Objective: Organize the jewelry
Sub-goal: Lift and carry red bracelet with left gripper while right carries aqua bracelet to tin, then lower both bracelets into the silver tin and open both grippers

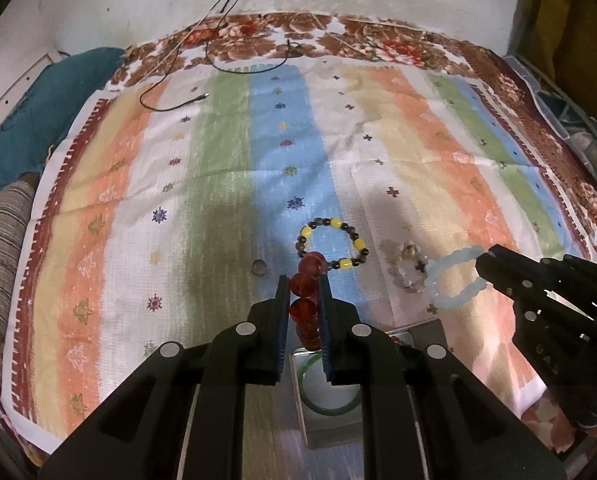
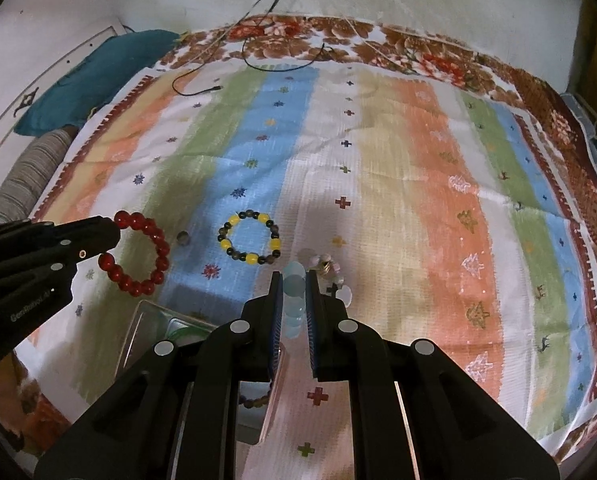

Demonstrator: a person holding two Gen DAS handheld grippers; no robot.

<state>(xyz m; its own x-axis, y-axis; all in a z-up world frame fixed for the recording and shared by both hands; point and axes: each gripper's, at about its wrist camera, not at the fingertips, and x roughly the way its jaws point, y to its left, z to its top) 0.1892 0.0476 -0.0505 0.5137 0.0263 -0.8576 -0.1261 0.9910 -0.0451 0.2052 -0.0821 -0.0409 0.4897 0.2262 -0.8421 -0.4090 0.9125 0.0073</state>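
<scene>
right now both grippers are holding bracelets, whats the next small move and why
Probably carry the red bracelet, pinched in the left gripper, back over the clear box and release it. A green bangle already lies in that box, just beneath the gripper.

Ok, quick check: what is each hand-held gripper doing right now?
Left hand-held gripper: closed on the red bead bracelet.
Right hand-held gripper: closed on the pale blue bracelet.
</scene>
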